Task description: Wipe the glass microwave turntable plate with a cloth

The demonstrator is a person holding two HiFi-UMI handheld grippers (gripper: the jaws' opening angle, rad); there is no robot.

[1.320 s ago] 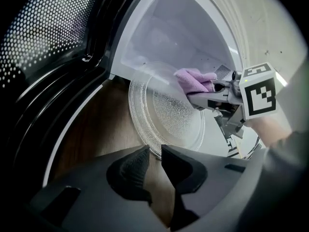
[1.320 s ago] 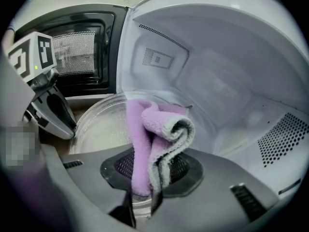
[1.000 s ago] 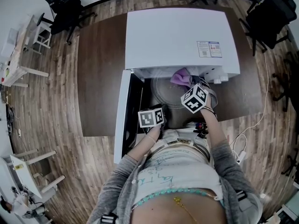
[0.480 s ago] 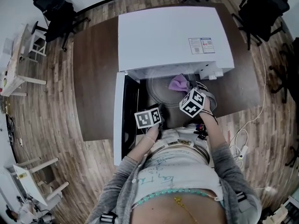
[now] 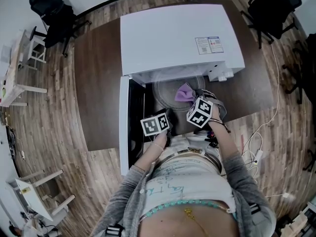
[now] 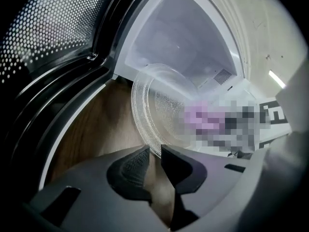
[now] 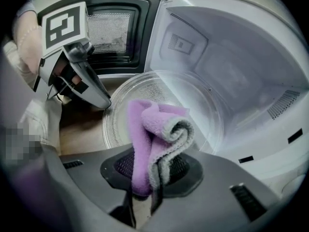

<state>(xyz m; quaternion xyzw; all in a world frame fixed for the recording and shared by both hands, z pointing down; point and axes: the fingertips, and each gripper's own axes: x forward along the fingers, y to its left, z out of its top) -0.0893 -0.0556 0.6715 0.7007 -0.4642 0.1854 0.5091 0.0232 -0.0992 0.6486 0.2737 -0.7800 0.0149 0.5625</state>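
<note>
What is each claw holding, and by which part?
Left claw: glass turntable plate, by its near rim. Right claw: purple cloth, by its bunched lower end.

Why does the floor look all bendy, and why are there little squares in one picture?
Head view: a wide lens curves the floor and table edges. Left gripper view: the squares are a patch added afterwards, over part of the glass plate. Right gripper view: dark corners; the close purple cloth looks huge.
</note>
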